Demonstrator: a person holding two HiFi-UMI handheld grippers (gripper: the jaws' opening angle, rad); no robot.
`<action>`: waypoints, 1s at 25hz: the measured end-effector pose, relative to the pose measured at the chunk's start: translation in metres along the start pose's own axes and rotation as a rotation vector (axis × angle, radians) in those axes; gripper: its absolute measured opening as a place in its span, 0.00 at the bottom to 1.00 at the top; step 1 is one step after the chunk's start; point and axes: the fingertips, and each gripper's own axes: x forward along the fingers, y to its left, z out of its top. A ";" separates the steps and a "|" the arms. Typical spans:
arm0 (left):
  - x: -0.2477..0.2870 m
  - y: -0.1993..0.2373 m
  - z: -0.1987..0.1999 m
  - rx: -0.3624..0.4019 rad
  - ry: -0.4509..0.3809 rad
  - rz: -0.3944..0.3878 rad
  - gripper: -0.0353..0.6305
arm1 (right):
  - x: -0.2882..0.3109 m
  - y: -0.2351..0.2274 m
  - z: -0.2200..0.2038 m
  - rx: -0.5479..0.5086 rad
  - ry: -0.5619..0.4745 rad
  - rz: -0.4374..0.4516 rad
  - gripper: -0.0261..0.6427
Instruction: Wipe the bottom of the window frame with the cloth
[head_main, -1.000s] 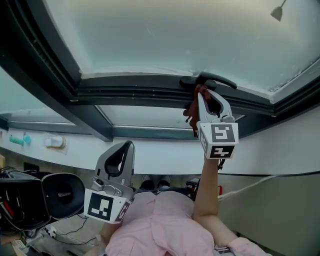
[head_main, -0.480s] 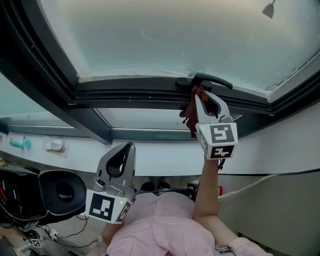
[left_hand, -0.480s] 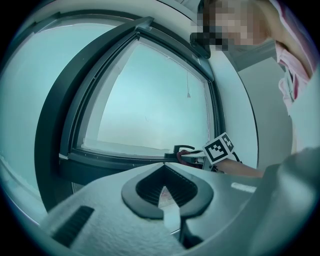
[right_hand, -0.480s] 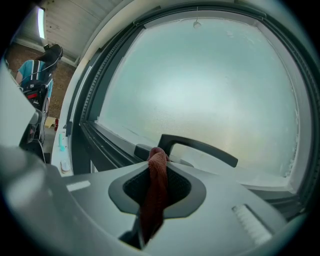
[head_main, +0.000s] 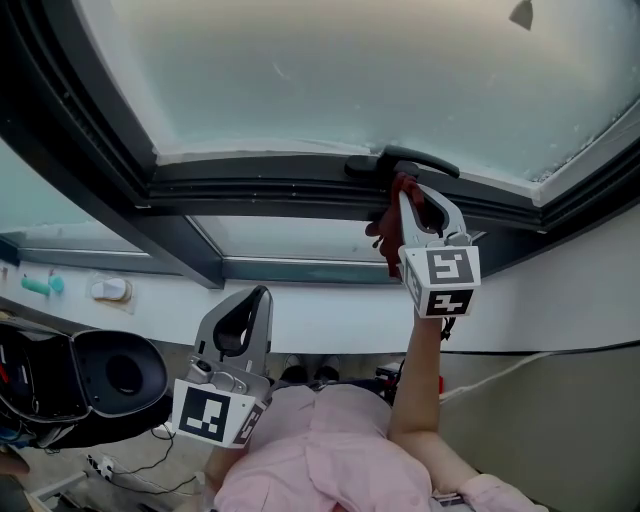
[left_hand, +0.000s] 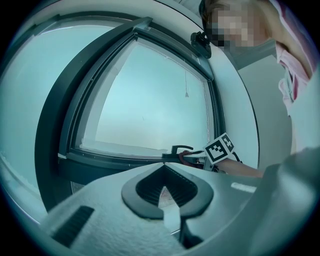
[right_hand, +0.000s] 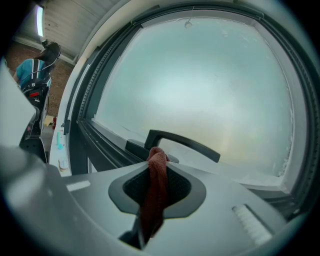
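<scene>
The dark red fabric cloth (right_hand: 156, 189) is shown plainly pinched in the right tongs (right_hand: 158, 156) only by the right gripper view, at the dark grey window frame's (right_hand: 102, 142) bottom edge. The left tongs (left_hand: 165, 186) are pressed together, empty.

The cloth (right_hand: 156, 185) is gripped between the jaws of the right hand-held gripper (head_main: 408, 190), at the window frame (head_main: 260, 185), just below its handle (head_main: 420, 160). The left hand-held gripper (head_main: 250, 298) is seen lower, well apart to the left.

Ribbed woven cloth (right_hand: 156, 185), matt dark window frame (head_main: 260, 185)
</scene>
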 end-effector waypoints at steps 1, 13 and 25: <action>0.001 -0.002 0.000 0.000 0.000 -0.002 0.05 | -0.001 -0.002 -0.001 0.002 0.001 -0.001 0.11; 0.010 -0.018 -0.002 0.004 0.007 -0.013 0.05 | -0.004 -0.011 -0.005 0.019 -0.014 0.021 0.11; 0.007 -0.021 -0.003 0.007 0.005 0.026 0.05 | -0.007 -0.019 -0.008 0.028 -0.021 0.025 0.11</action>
